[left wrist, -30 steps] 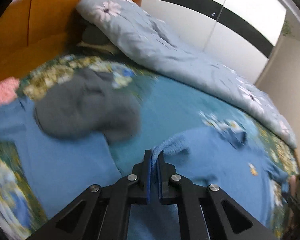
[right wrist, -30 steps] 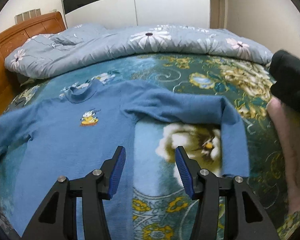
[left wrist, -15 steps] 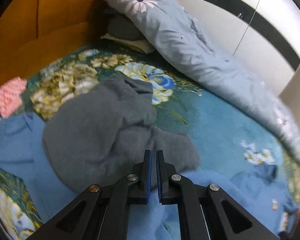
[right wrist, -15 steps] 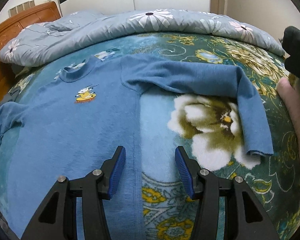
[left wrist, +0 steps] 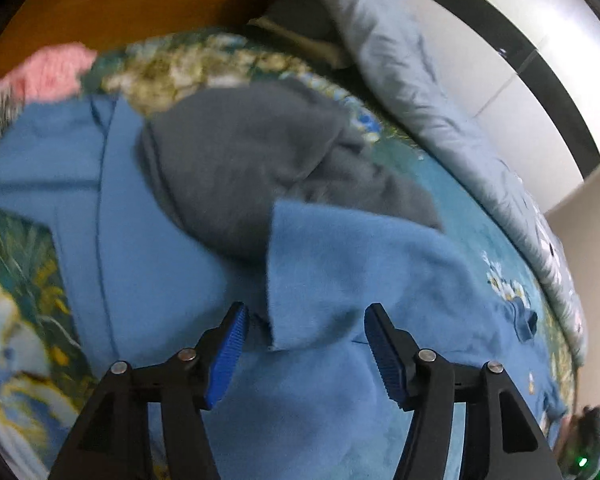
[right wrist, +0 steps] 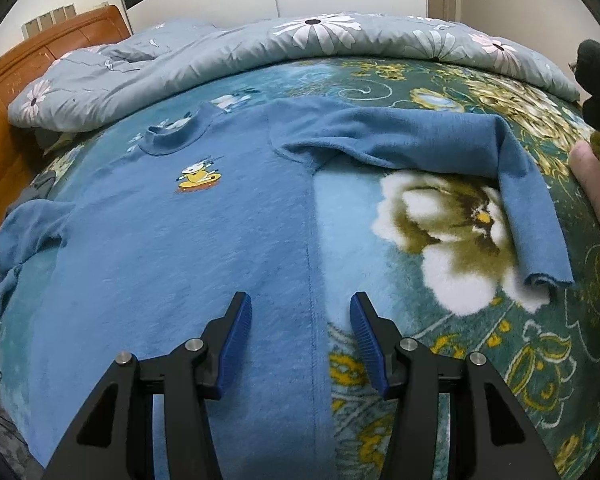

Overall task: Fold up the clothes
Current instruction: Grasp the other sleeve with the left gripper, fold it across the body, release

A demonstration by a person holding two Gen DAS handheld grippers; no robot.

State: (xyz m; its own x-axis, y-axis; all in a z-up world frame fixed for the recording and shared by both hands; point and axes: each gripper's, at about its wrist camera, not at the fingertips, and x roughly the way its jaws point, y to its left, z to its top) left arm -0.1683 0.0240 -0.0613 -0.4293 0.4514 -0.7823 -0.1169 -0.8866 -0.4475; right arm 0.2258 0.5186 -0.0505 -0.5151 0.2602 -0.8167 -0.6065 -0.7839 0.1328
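Observation:
A blue long-sleeved shirt (right wrist: 172, 248) with a duck emblem (right wrist: 198, 176) lies flat on the bed. Its right sleeve (right wrist: 400, 136) is bent, and the cuff (right wrist: 548, 276) rests on the blanket. My right gripper (right wrist: 300, 328) hovers open over the shirt's side seam, holding nothing. In the left wrist view my left gripper (left wrist: 306, 336) has its jaws opening. The end of the shirt's other sleeve (left wrist: 340, 272) lies loose just ahead of them, untouched by the pads and draped partly over a grey garment (left wrist: 252, 160).
A second blue garment (left wrist: 80, 208) and a pink item (left wrist: 52, 72) lie to the left of the grey one. A floral quilt (right wrist: 320, 44) is bunched along the far side of the flowered blanket (right wrist: 440, 220), by the wooden headboard (left wrist: 140, 8). A hand (right wrist: 596, 208) shows at the right edge.
The left gripper, shut on the blue sleeve's end a second ago, swung towards the grey garment and down. Its jaws have parted, leaving the sleeve lying loose. The right gripper sank slightly.

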